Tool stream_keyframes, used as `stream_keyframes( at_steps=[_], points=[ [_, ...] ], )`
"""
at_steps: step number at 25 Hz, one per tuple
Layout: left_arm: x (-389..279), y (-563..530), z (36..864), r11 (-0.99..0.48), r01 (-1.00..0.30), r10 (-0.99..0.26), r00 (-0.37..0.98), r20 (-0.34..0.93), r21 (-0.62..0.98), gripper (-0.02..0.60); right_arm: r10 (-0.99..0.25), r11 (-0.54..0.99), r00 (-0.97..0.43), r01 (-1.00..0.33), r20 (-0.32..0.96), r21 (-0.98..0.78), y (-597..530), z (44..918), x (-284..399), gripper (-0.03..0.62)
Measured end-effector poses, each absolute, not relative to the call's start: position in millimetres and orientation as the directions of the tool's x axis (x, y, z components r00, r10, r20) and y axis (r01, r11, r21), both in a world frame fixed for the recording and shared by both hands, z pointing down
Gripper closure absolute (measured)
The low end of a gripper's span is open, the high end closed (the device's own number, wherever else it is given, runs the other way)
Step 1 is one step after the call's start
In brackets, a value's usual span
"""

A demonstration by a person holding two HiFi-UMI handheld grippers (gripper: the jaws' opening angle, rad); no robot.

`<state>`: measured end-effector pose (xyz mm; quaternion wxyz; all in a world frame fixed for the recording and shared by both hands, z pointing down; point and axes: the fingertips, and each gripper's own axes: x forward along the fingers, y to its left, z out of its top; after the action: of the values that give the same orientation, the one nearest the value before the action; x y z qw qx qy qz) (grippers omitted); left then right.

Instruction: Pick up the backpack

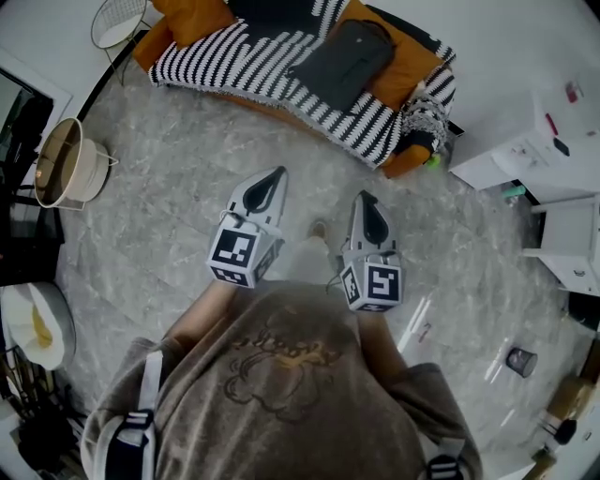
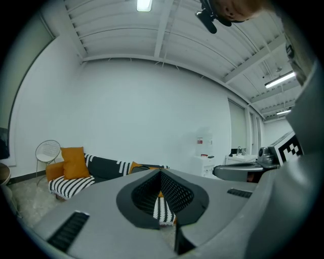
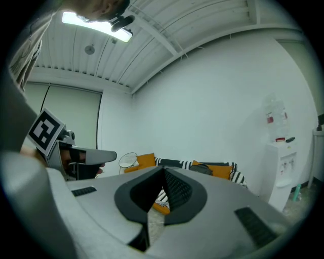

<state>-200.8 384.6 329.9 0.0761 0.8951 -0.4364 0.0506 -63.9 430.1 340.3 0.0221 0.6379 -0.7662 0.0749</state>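
The dark grey backpack (image 1: 342, 58) lies flat on a sofa (image 1: 281, 56) covered with a black-and-white striped blanket and orange cushions, at the far side of the room. In the right gripper view the backpack (image 3: 201, 169) shows just above the jaws. My left gripper (image 1: 276, 174) and right gripper (image 1: 364, 198) are held side by side over the marble floor, pointing at the sofa and well short of it. Both are shut with nothing between the jaws. In the left gripper view the left gripper (image 2: 161, 172) covers most of the sofa (image 2: 96, 172).
A round beige basket (image 1: 64, 165) stands on the floor at the left, and a wire chair (image 1: 118, 19) is beside the sofa's left end. White cabinets (image 1: 530, 141) line the right side. A small dark cup (image 1: 521, 361) sits on the floor at the right.
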Motion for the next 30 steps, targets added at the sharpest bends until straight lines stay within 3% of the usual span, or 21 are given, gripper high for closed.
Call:
stream_keyframes(
  at_steps=[17, 30],
  points=[
    [-101.2, 220.3, 320.9, -0.562, -0.824, -0.809, 0.566, 0.157, 0.075, 0.581, -0.962, 0.217, -0.232, -0.970, 0.146, -0.110, 271.5, 346.0, 46.3, 0.594],
    [-79.6, 108.7, 337.4, -0.566, -0.819, -0.802, 0.573, 0.169, 0.096, 0.581, -0.954, 0.240, -0.256, -0.964, 0.158, -0.112, 158.9, 357.2, 56.2, 0.594]
  ],
)
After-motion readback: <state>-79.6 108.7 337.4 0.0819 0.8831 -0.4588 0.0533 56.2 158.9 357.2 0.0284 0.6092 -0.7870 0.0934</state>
